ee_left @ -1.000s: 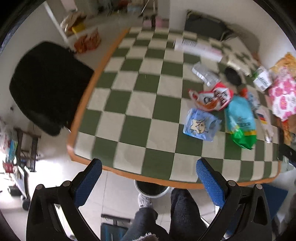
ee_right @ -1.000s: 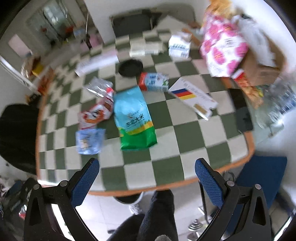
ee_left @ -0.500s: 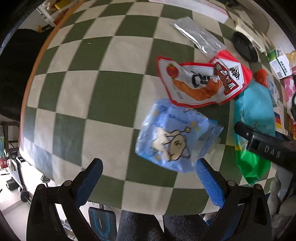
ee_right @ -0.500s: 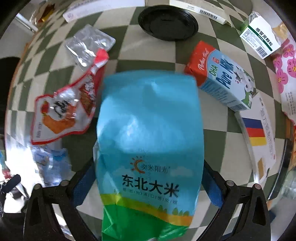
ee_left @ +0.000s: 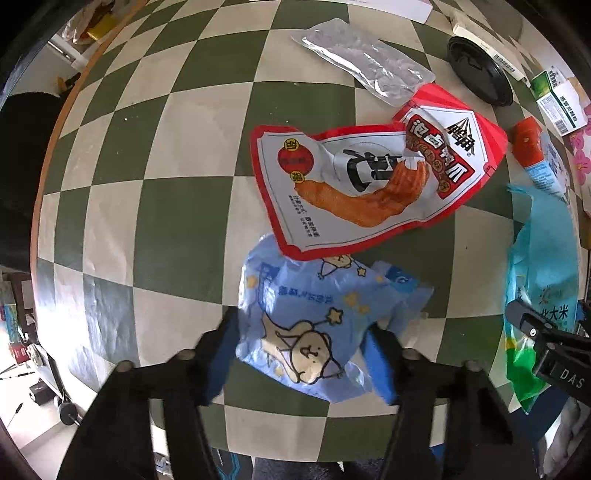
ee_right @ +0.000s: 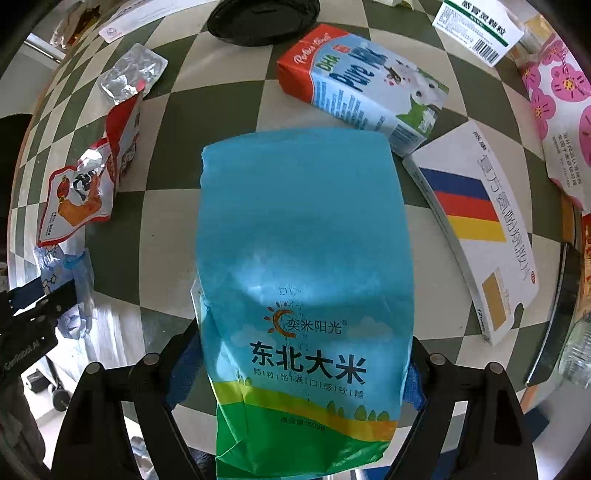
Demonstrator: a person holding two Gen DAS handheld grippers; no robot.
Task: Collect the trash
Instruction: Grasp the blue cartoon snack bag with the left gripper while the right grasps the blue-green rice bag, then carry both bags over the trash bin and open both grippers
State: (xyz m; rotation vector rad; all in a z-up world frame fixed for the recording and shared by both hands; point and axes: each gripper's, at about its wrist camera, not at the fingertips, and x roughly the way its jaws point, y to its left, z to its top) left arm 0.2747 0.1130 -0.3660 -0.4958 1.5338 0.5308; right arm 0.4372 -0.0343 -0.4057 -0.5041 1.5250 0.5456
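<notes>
My left gripper [ee_left: 303,350] has its blue pads closed in against both sides of a light blue wrapper with a cartoon bear [ee_left: 317,325], which lies on the checkered table [ee_left: 147,177]. My right gripper [ee_right: 295,365] has its pads against both sides of a blue and green rice bag [ee_right: 303,266]. A red and white snack wrapper [ee_left: 362,181] lies just beyond the blue wrapper and overlaps its far edge. A silver foil pouch [ee_left: 365,62] lies further back.
A milk carton [ee_right: 362,85], a black lid [ee_right: 262,18], a white box with blue, red and yellow stripes [ee_right: 476,221], a green and white box [ee_right: 480,26] and a pink flowered bag [ee_right: 565,96] lie behind and right. The table's orange edge [ee_left: 55,122] runs along the left.
Both grippers came down to the table from above its near edge. The left jaws narrowed onto the blue wrapper, the right jaws onto the rice bag.
</notes>
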